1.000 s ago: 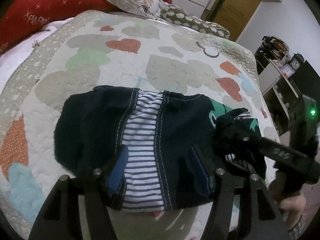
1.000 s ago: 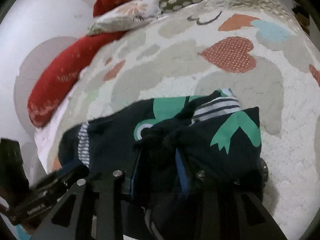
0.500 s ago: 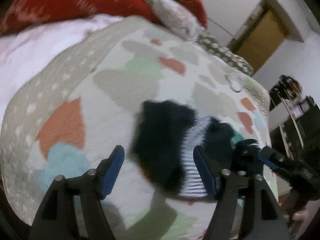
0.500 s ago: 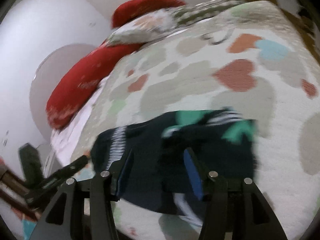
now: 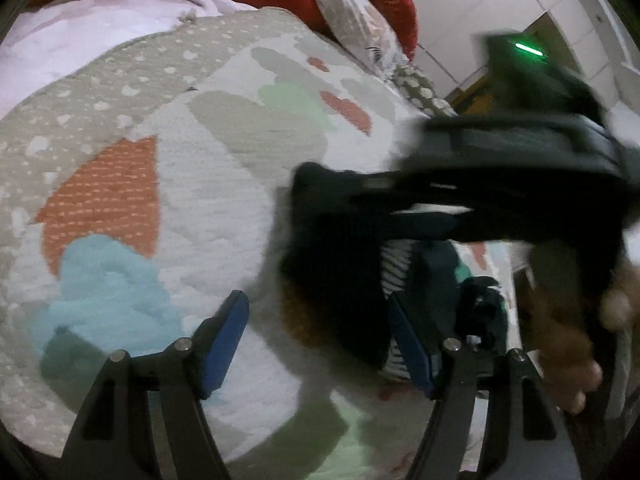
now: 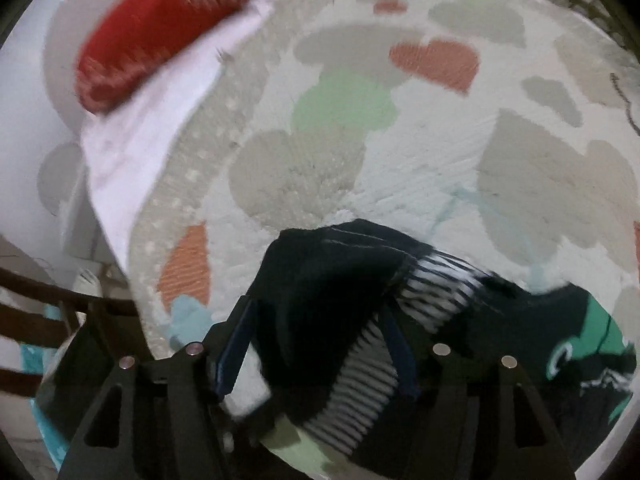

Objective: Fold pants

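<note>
We hold our left gripper [image 5: 316,344] apart and empty beside the dark folded pants [image 6: 332,300] on the heart-patterned quilt [image 6: 400,184], while our right gripper [image 6: 316,344], jaws opening, straddles their near end unclamped, apparently for the next fold.

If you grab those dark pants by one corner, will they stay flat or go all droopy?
Probably droopy: the dark pants already lie bunched and creased on the quilt, so the cloth looks soft. They look small and thin, so likely light. The folds would probably fall open when lifted by one corner.
</note>
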Demonstrator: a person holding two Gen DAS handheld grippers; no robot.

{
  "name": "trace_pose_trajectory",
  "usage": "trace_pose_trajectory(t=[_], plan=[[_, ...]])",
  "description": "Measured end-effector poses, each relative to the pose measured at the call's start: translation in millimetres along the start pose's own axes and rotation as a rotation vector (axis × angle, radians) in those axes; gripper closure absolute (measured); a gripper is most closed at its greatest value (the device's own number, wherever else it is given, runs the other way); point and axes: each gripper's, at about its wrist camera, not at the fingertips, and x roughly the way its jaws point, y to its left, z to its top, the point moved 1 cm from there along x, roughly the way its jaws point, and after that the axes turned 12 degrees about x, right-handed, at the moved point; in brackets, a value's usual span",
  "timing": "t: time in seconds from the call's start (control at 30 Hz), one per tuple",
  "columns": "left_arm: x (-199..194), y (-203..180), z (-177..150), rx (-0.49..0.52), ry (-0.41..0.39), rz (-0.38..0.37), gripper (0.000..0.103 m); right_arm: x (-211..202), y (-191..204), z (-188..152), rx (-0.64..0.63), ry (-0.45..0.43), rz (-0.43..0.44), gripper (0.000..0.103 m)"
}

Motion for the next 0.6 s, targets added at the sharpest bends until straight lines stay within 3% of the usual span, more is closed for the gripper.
trace_pose_trajectory(t=[0.17,0.27,0.33,0.37,0.4,0.43,0.5,0.6], plan=[[10,-11,-2,0.017,0.004,-0.03,0.033,38,18,25,-0.023,0.14,-0.146,0.021],[17,-22,-2,0.055,0.0,0.005,0.033,51,24,31,-0.045,0.18,-0.221,0.02],[21,-29,0,0.083,0.009,0.038,0.049,60,26,32,-0.06,0.203,-0.263,0.019],[24,-32,0,0.092,0.026,0.037,0.078,63,28,30,-0.076,0.203,-0.28,0.02],[27,-34,1,0.098,0.052,0.022,0.095,64,29,27,-0.1,0.194,-0.297,0.025],[29,-35,1,0.096,0.07,0.017,0.095,63,31,24,-0.126,0.174,-0.318,0.031],[25,-40,1,0.098,0.062,0.027,0.095,56,29,19,-0.148,0.128,-0.34,0.059],[16,-50,1,0.123,0.047,0.04,0.095,32,21,11,-0.134,0.053,-0.266,0.064]])
